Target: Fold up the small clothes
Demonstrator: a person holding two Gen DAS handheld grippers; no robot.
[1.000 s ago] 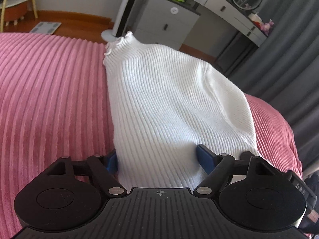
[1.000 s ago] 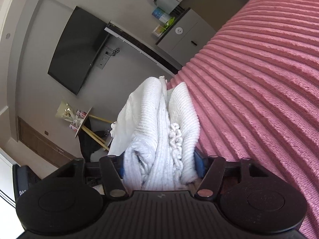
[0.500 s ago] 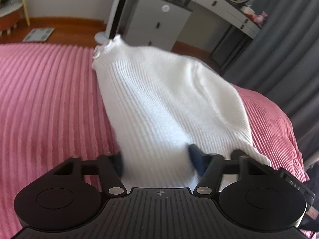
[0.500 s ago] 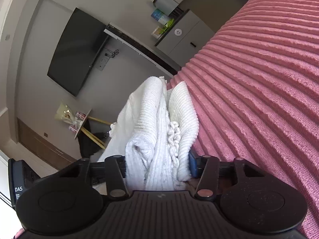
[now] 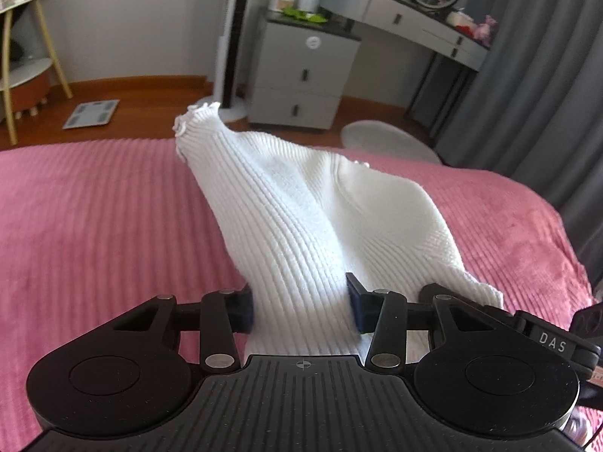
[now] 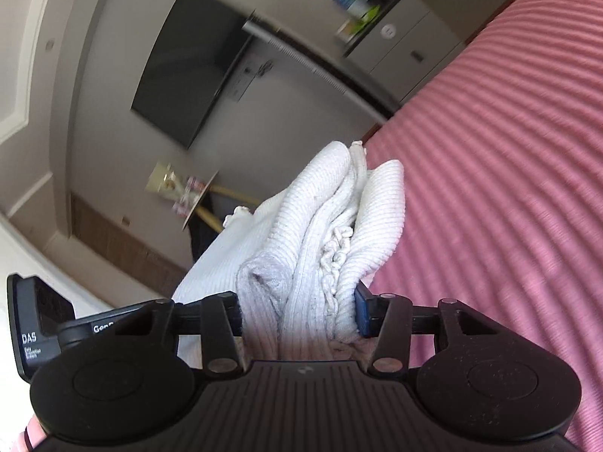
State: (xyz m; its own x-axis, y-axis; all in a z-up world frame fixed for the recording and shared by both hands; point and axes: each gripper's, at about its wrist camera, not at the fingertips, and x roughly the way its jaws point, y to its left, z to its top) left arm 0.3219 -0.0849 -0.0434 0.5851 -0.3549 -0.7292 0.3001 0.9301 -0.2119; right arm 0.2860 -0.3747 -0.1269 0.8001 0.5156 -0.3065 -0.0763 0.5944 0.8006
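A white ribbed knit garment [image 5: 312, 211] is stretched above the pink ribbed bedspread [image 5: 94, 218]. My left gripper [image 5: 299, 310] is shut on one end of it, with the cloth bunched between the blue pads. The far end with a frilly edge [image 5: 196, 115] rises away from me. In the right wrist view my right gripper [image 6: 297, 314] is shut on a thick bunch of the same garment [image 6: 320, 233], with folds and a knitted trim between the pads. The bedspread [image 6: 490, 173] lies to the right, tilted.
A grey drawer cabinet [image 5: 301, 75], a tower fan [image 5: 230, 56], a vanity desk with a round mirror [image 5: 426, 22] and grey curtains [image 5: 527, 75] stand beyond the bed. A bathroom scale [image 5: 90, 113] lies on the wood floor. A wall TV [image 6: 192, 75] shows at right wrist.
Both grippers closed tighter on the garment. The left gripper lifted and pulled, so the garment now stretches narrower and rises off the bed. The right view tilted slightly.
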